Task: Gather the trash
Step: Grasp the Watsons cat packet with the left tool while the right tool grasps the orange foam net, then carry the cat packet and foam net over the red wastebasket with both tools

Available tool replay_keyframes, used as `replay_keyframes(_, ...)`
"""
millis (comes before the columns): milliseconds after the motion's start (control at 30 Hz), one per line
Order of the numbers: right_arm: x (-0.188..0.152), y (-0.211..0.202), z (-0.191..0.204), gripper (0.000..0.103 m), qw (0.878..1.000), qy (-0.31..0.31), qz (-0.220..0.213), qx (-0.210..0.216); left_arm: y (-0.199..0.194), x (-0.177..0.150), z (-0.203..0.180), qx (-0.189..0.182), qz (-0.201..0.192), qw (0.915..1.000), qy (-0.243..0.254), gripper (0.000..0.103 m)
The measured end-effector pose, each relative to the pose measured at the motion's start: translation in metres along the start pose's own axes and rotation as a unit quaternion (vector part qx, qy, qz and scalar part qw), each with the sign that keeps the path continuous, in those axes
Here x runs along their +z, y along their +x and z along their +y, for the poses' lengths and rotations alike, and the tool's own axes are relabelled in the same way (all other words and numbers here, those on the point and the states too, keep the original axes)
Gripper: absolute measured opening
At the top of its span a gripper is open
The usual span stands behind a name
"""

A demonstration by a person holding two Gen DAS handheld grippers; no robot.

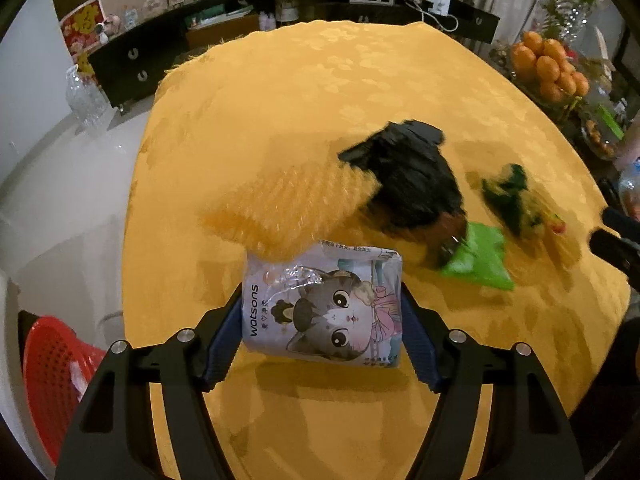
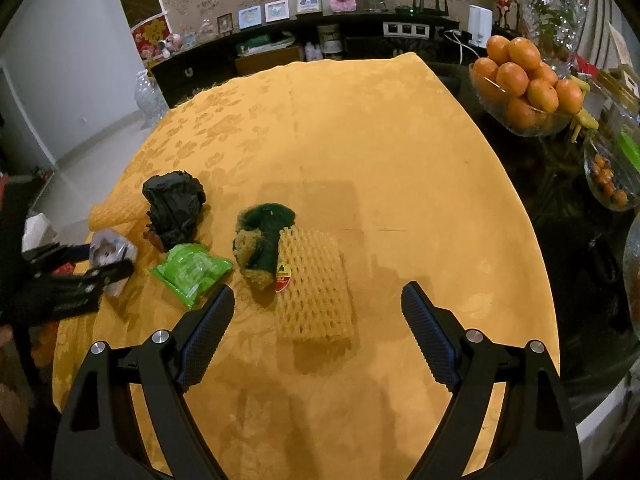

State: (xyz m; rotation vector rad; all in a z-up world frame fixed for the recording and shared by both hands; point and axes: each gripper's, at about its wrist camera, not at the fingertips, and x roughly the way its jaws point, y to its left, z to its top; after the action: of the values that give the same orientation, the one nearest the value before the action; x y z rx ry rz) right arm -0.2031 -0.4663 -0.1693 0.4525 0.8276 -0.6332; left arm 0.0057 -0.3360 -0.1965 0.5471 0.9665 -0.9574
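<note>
A tissue pack (image 1: 324,312) printed with a cartoon cat lies on the yellow tablecloth (image 1: 300,92) between the blue pads of my left gripper (image 1: 322,296), which press on both of its sides. A yellow foam net (image 1: 288,204), a crumpled black bag (image 1: 408,176), a green wrapper (image 1: 476,260) and a dark green scrubber (image 1: 508,196) lie beyond it. My right gripper (image 2: 318,291) stands open above a second foam net (image 2: 316,292) with a red sticker. The scrubber (image 2: 260,240), green wrapper (image 2: 192,272) and black bag (image 2: 174,204) lie to its left, near the left gripper (image 2: 104,260).
A red mesh basket (image 1: 52,380) stands below the table's left edge. A glass bowl of oranges (image 2: 524,80) and other glassware crowd the dark surface on the right. A glass vase (image 1: 84,96) stands on the floor by a black sideboard (image 1: 132,64).
</note>
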Motion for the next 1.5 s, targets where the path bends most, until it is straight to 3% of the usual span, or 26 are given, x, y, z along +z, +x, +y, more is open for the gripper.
replay_keyframes(333,0.007,0.033,0.001,0.081,0.999,-0.034,0.014,-0.02,-0.036,-0.027,0.001,-0.003,-0.019,0.9997,-0.015,0.068)
replay_keyframes(600,0.004,0.053,0.001,0.047,0.998,-0.054,0.036,-0.022,-0.058,-0.034,0.016,0.005,-0.035,0.9985,-0.042,0.068)
replay_keyframes(767,0.003,0.049,0.001,0.036,0.998,-0.053,0.037,-0.016,-0.063,-0.038,0.022,0.011,-0.038,0.9978,-0.054,0.068)
replay_keyframes(1500,0.014,-0.025,0.036,0.034,0.996,-0.081,-0.02,0.007,-0.13,-0.043,0.046,0.039,-0.105,0.9894,-0.093,0.068)
